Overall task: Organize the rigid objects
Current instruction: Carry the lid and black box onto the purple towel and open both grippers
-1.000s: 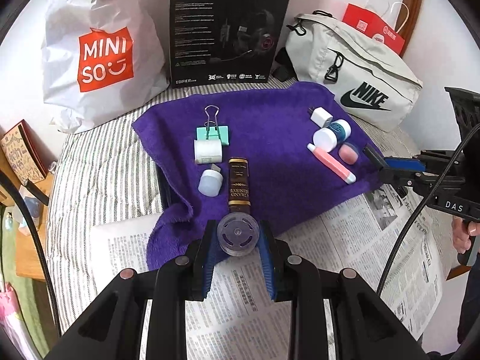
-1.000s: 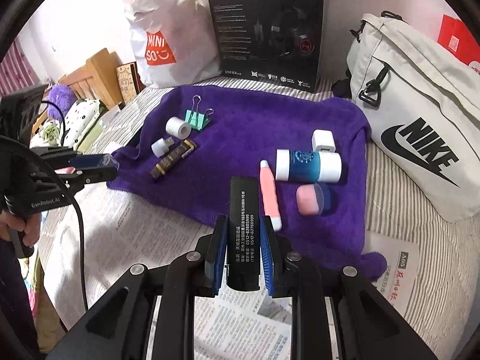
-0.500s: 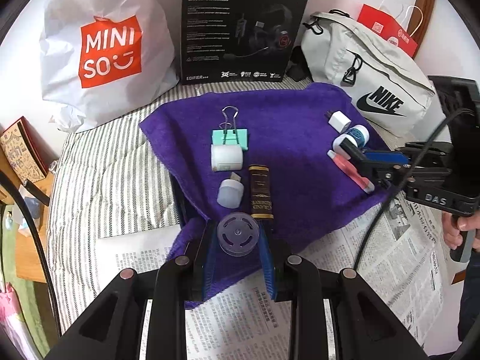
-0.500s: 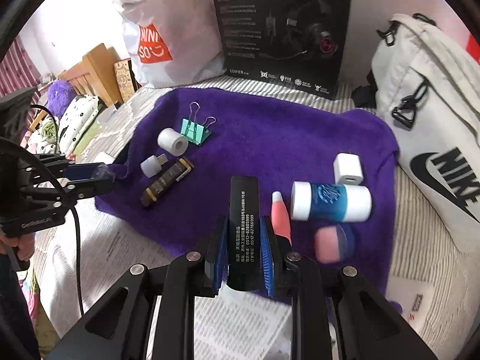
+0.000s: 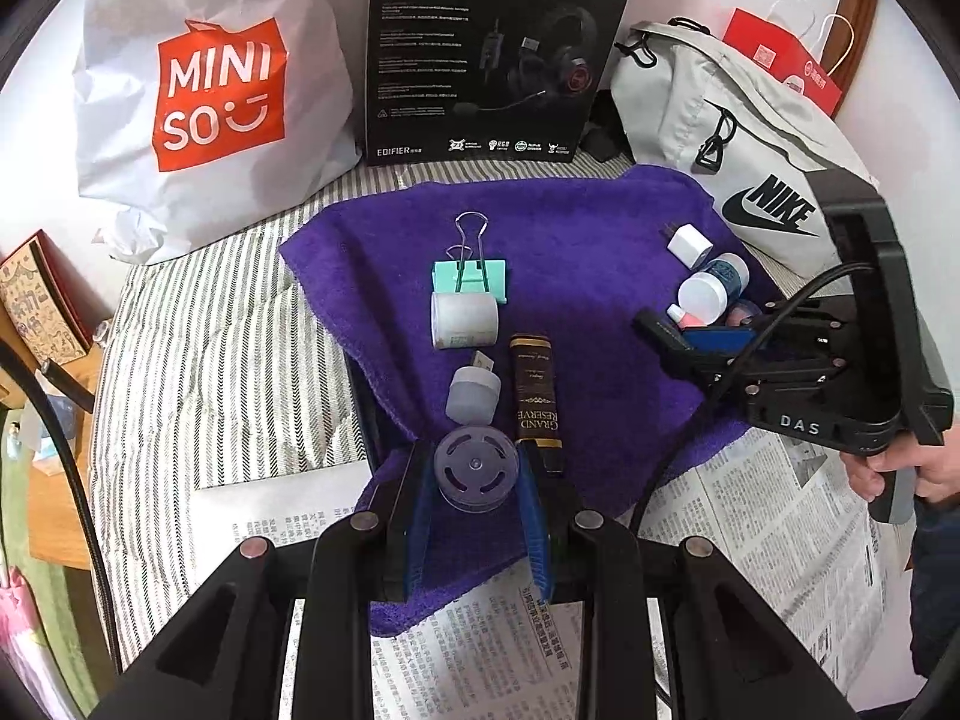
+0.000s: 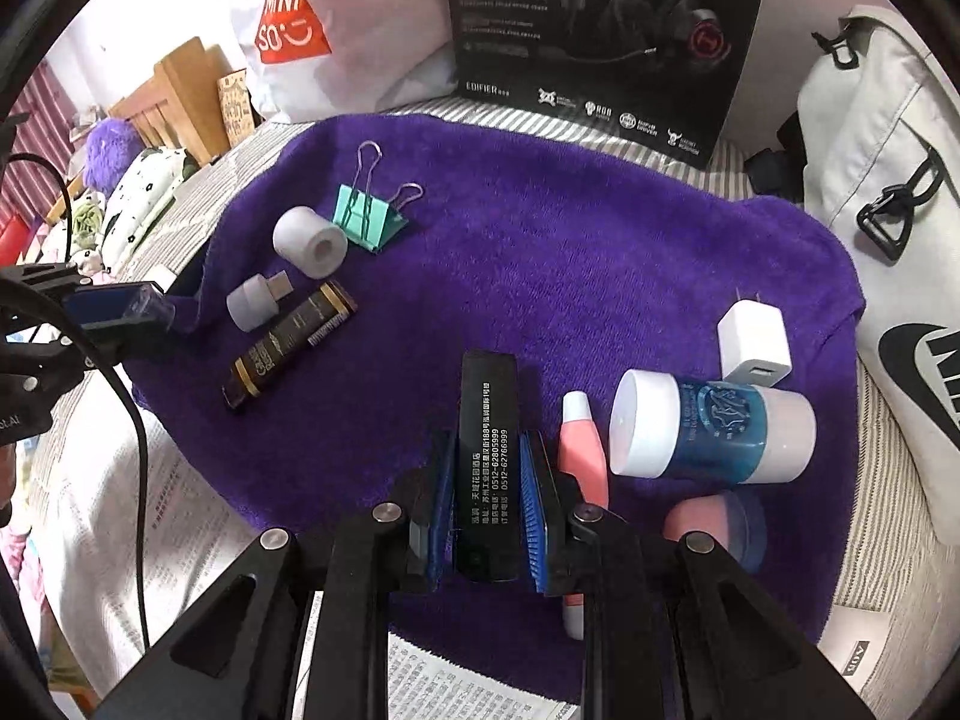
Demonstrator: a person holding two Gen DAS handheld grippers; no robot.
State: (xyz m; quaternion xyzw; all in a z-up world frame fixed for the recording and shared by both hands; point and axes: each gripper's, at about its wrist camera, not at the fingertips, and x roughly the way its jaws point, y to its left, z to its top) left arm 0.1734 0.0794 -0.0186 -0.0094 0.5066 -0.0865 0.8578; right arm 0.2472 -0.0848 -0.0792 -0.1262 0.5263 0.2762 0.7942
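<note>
Broadly, the purple towel (image 6: 540, 252) on the bed is the landmark; two clusters lie on it, a left group of white roll (image 6: 309, 240), teal binder clip (image 6: 366, 216) and brown tube (image 6: 288, 345), and a right group around the blue bottle (image 6: 714, 429); the right claw (image 6: 486, 516) grips a black box (image 6: 487, 420) over the towel's near edge, beside the pink tube (image 6: 582, 444); the left claw (image 5: 477, 516) pinches a clear spool (image 5: 476, 467) at the towel's near-left edge; lower each squarely beside its group, parallel to neighbours, before loosening.
</note>
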